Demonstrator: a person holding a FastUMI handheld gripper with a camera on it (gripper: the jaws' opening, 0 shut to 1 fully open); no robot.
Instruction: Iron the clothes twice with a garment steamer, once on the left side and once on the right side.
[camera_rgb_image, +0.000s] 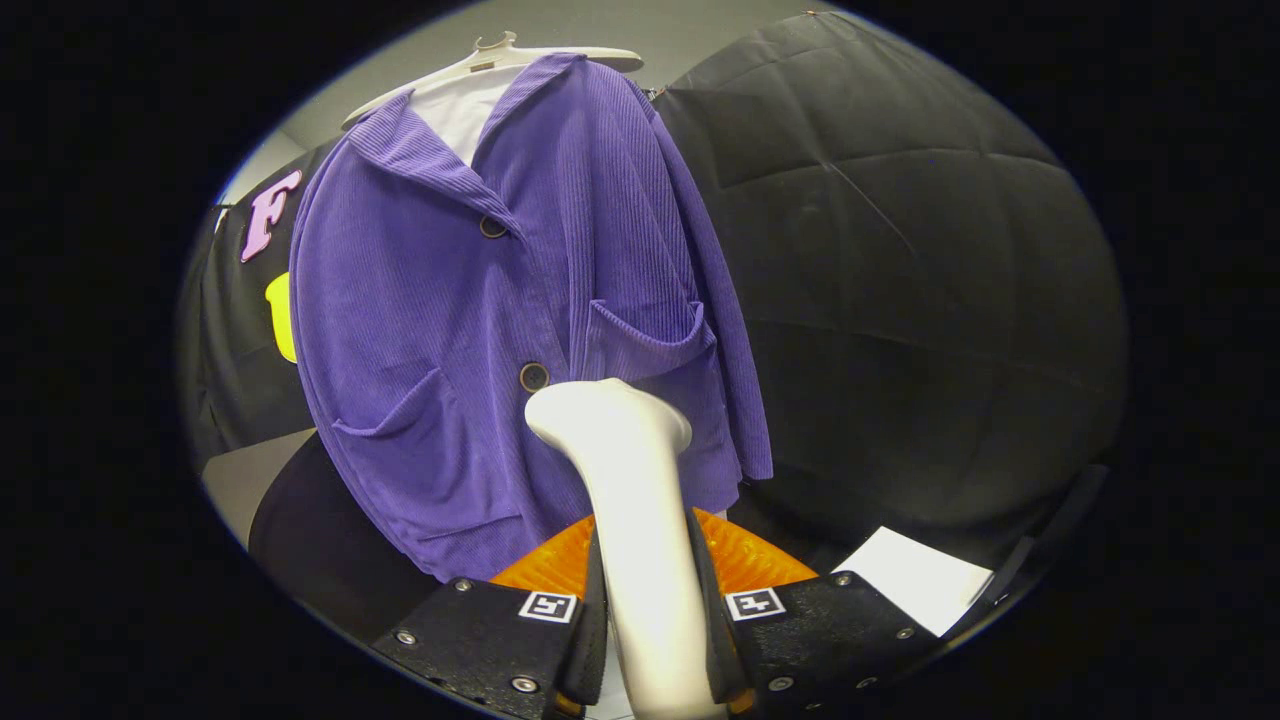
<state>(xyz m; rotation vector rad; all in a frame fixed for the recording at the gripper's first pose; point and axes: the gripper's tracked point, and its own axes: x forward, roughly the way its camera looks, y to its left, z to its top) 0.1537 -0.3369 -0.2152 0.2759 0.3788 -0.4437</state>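
Note:
A purple ribbed jacket (480, 330) hangs on a white hanger (500, 58) over a white shirt (462, 110), buttoned, with two front pockets. My gripper (648, 640) is shut on the white handle of the garment steamer (630, 500), both fingers pressing its sides. The steamer's head (605, 408) stands upright ahead of the fingers, level with the jacket's lower middle, just below the lower button (533, 377) and near the right pocket. I cannot tell whether the head touches the cloth.
An orange ridged object (745, 560) lies just beyond the fingers under the jacket's hem. A white sheet of paper (915, 575) lies to the right. Black cloth wall (900, 270) stands behind and to the right of the jacket.

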